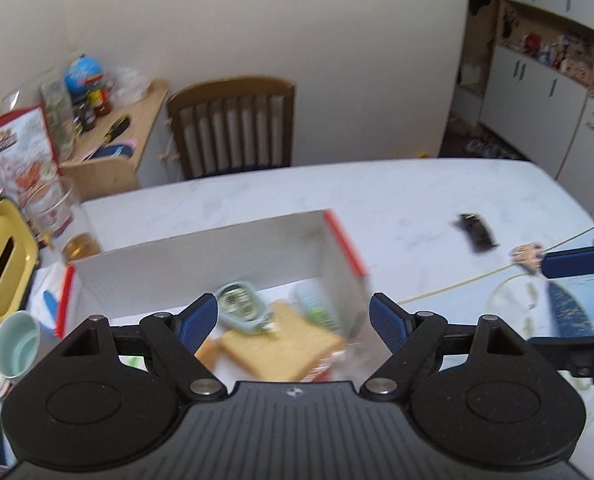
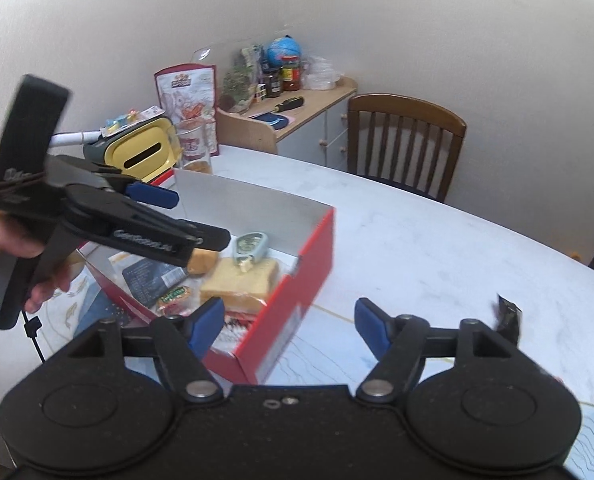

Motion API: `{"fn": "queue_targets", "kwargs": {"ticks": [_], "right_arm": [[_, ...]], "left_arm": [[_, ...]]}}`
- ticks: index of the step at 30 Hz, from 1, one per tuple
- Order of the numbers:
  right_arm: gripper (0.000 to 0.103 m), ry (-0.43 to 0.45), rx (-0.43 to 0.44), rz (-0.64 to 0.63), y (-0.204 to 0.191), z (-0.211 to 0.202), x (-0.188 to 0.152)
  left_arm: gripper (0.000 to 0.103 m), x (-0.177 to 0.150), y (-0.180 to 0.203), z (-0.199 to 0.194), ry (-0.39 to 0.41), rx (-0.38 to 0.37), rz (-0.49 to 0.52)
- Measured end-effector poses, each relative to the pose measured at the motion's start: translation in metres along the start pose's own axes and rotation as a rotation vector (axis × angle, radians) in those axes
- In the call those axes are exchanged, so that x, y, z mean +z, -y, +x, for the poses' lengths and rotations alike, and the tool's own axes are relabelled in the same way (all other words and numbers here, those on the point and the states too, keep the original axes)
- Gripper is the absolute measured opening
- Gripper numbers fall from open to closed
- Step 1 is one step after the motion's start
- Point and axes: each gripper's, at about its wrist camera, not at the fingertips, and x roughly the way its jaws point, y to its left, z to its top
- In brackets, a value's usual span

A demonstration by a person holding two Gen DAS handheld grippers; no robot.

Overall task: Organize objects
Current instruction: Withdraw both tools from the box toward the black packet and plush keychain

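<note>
**Both hand-held grippers empty over the box**

My right hand-held gripper (image 2: 285, 326) gapes empty over the red box's (image 2: 297, 280) near corner; my left hand-held gripper (image 1: 293, 322) hangs spread above it. Inside lie bread (image 2: 239, 282) and a green tag (image 2: 251, 246). Right of the box sits a black wrapper (image 2: 507, 316); behind it, a yellow tissue holder (image 2: 141, 154) and chair (image 2: 405, 140).

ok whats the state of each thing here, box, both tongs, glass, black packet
red box: open, lidless, items inside
left tongs: open, empty, above the box
right tongs: open, empty
glass: upright, beside the box
black packet: loose on the table, outside the box
</note>
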Motion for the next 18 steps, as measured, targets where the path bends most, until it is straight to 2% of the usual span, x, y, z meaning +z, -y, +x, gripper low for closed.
{"fn": "queue_targets", "kwargs": {"ticks": [6, 8, 9, 17, 18], "right_arm": [[0.080, 0.009, -0.049, 0.049, 0.044, -0.028, -0.022], [0.080, 0.009, -0.069, 0.069, 0.062, -0.036, -0.031], [0.080, 0.009, -0.078, 0.079, 0.071, -0.040, -0.036], [0.081, -0.007, -0.151, 0.149, 0.136, -0.057, -0.074], [0.081, -0.009, -0.161, 0.150, 0.143, -0.058, -0.078]], "left_arm": [[0.083, 0.001, 0.051, -0.007, 0.032, -0.083, 0.003], [0.089, 0.001, 0.070, -0.005, 0.039, -0.105, 0.014], [0.091, 0.001, 0.079, -0.003, 0.038, -0.120, 0.019], [0.092, 0.002, 0.150, 0.022, 0.029, -0.225, 0.061], [0.095, 0.003, 0.158, 0.026, 0.030, -0.230, 0.067]]}}
